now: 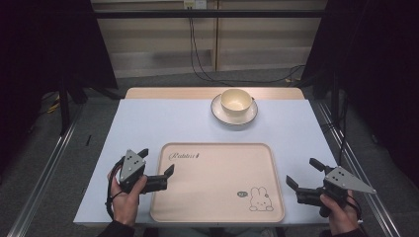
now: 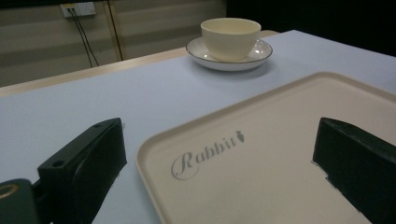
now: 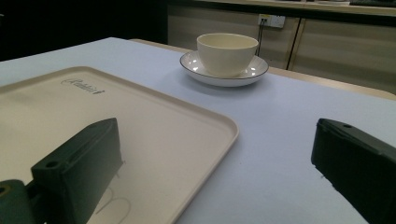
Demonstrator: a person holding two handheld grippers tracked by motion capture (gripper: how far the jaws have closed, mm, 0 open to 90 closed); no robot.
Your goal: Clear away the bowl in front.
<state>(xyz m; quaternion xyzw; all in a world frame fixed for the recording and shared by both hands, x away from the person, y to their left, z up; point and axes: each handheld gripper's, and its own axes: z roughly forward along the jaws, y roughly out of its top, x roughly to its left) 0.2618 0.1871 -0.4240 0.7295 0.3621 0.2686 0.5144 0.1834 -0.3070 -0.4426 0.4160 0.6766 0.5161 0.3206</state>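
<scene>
A cream bowl (image 1: 236, 100) stands upright and empty on a dark-rimmed white saucer (image 1: 249, 117) at the far middle of the pale blue table (image 1: 148, 123). Close to the front edge lies a beige tray (image 1: 217, 182), bare, printed with "Rabbit" and a bunny. My left gripper (image 1: 156, 162) is open at the tray's left edge, its jaws straddling the near-left corner. At the tray's right, over the table, my right gripper (image 1: 304, 173) is open and holds nothing. The left gripper view looks across the tray (image 2: 280, 140) to the bowl (image 2: 230, 37). The right gripper view shows the tray (image 3: 163, 126) and bowl (image 3: 226, 53).
A wooden strip (image 1: 168, 93) runs along the table's far edge. Metal rails (image 1: 49, 163) flank the table on the floor at both sides. Black cables (image 1: 197, 64) hang from a wall socket (image 1: 194, 4) behind. Dark curtains close off both sides.
</scene>
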